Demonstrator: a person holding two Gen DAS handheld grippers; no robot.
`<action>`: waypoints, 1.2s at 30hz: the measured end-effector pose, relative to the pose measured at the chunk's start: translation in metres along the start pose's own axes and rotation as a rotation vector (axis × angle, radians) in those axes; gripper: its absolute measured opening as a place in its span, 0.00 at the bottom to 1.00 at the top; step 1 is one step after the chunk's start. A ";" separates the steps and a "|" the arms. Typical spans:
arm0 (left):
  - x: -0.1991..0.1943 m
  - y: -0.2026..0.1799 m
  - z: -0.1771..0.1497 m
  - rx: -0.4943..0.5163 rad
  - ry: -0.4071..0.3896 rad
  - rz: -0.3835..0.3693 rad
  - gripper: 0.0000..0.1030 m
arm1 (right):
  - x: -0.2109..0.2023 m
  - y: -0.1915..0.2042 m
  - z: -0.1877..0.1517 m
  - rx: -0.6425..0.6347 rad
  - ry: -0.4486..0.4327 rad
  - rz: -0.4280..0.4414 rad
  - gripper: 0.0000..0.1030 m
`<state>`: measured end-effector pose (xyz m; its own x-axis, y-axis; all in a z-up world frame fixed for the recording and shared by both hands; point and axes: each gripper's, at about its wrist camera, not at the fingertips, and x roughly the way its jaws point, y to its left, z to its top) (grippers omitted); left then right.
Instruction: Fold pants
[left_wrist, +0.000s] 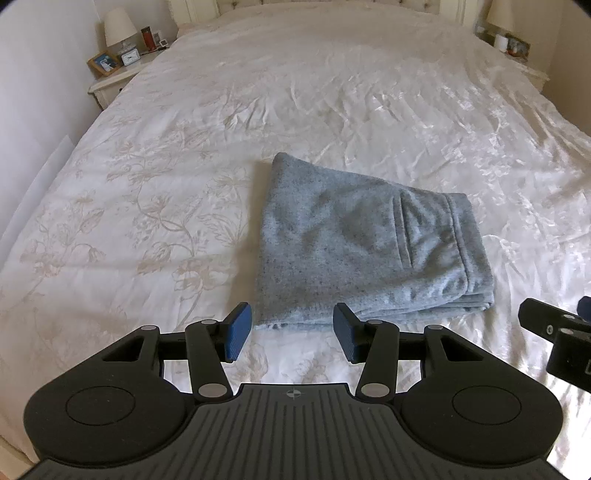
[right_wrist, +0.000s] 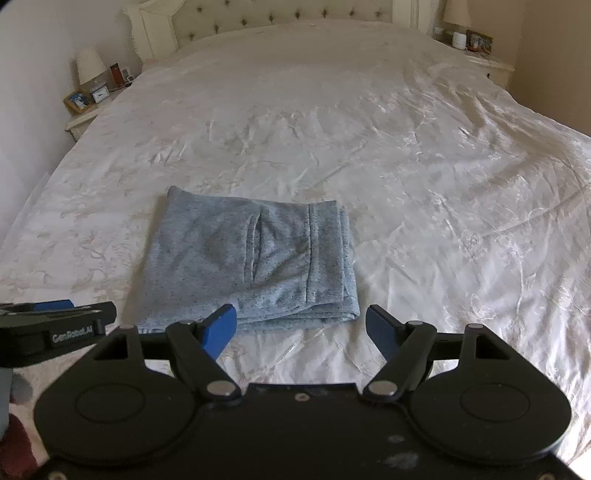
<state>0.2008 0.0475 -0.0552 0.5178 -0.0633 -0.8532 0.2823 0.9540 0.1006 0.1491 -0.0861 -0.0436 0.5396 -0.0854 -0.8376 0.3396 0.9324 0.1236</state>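
Grey-blue pants (left_wrist: 362, 251) lie folded into a compact stack on the white bed, pocket slit facing up; the right wrist view shows the same pants (right_wrist: 251, 258) left of centre. My left gripper (left_wrist: 291, 332) hovers just short of the stack's near edge, open, with nothing between its blue pads. My right gripper (right_wrist: 301, 328) is open wider, above the bedspread by the stack's near right corner, and holds nothing. Each gripper shows at the edge of the other's view: the right gripper (left_wrist: 554, 332) and the left gripper (right_wrist: 55, 321).
The white floral bedspread (left_wrist: 147, 206) covers the whole bed. A nightstand (left_wrist: 114, 79) with a lamp, clock and photo frame stands at the far left; another nightstand (right_wrist: 487, 61) stands at the far right. A tufted headboard (right_wrist: 280, 18) closes the far end.
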 end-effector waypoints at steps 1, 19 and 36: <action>-0.001 0.000 -0.001 0.000 -0.004 -0.001 0.46 | -0.001 0.000 0.000 0.002 0.001 -0.007 0.78; -0.020 0.000 0.005 -0.018 -0.102 -0.047 0.46 | -0.013 0.004 0.003 0.034 -0.017 -0.050 0.78; -0.020 -0.005 0.000 0.007 -0.061 -0.037 0.46 | -0.016 0.005 0.000 0.053 -0.020 -0.052 0.78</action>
<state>0.1895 0.0438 -0.0386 0.5548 -0.1165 -0.8238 0.3077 0.9487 0.0731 0.1424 -0.0801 -0.0298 0.5355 -0.1407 -0.8327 0.4075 0.9067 0.1088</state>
